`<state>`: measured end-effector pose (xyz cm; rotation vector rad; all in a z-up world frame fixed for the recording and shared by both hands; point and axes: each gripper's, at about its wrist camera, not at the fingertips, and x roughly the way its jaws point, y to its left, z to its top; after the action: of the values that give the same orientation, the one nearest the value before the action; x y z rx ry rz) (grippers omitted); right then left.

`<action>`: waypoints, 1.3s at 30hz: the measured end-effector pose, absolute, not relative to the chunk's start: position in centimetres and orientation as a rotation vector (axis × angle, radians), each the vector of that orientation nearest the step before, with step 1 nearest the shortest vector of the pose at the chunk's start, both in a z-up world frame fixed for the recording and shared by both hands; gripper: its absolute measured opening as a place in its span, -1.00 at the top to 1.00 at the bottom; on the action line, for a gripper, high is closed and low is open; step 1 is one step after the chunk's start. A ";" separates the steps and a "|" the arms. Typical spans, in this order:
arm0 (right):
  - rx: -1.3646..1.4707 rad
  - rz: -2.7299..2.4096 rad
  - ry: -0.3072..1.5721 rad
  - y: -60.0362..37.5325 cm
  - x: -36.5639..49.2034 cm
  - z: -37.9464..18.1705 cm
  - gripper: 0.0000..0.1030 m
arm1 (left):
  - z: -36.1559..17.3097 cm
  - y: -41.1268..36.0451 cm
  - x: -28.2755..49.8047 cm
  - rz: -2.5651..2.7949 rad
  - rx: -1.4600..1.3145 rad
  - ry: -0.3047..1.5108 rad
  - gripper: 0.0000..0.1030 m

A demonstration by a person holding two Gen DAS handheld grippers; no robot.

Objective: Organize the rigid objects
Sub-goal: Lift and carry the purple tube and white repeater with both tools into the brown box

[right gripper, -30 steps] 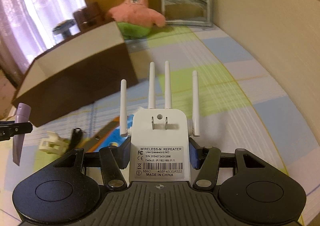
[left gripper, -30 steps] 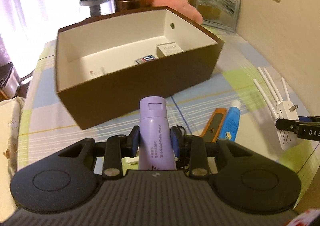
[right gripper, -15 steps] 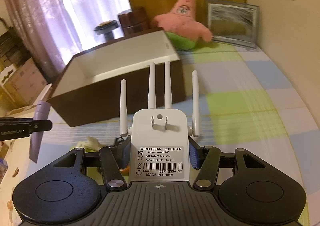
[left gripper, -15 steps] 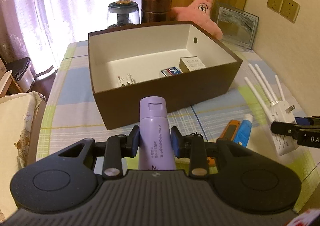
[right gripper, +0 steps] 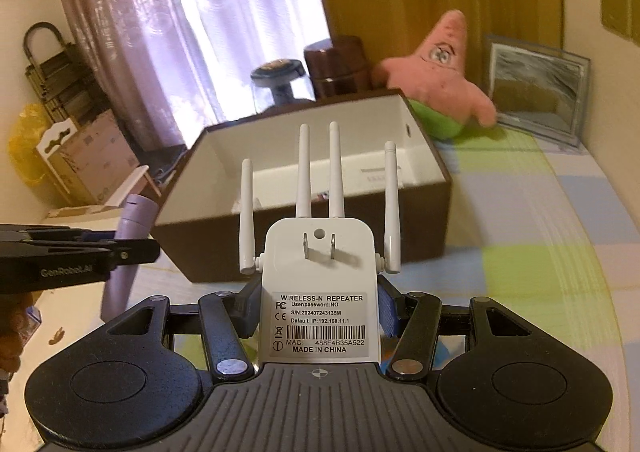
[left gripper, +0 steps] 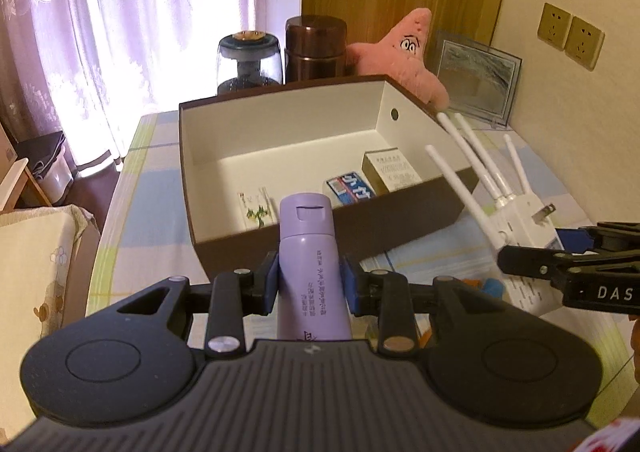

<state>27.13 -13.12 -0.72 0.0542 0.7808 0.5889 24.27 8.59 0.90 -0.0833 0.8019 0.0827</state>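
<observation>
I have the left gripper (left gripper: 308, 284) pinching the bottle (left gripper: 310, 272) and the right gripper (right gripper: 318, 310) clamped on the repeater (right gripper: 320, 292), both held above the table short of the box (left gripper: 400, 220). My worry: the antennas (right gripper: 304, 168) could snag the box's near wall, or the two loads could bump (they sit close). Three cartons (left gripper: 390, 170) already take up the floor's near right. The plush (left gripper: 404, 52) and frame (left gripper: 474, 78) stand behind.

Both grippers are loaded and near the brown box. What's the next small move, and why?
Probably carry the left gripper forward over the box near wall: its purple bottle is clamped but short of the opening, and the floor behind the card looks free.
</observation>
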 end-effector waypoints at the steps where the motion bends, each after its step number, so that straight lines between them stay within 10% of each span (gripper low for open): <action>1: 0.055 0.595 0.779 -12.9 27.4 -0.6 -0.02 | 1.0 8.7 24.5 0.083 -0.084 0.798 0.45; 39: -0.040 0.608 0.919 -4.5 46.0 -4.2 -0.02 | -3.9 12.0 44.0 0.093 -0.094 0.901 0.45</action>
<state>46.00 -4.52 -4.18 -0.0402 0.9185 0.6079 43.97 12.03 -3.91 -0.0942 0.9013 0.0928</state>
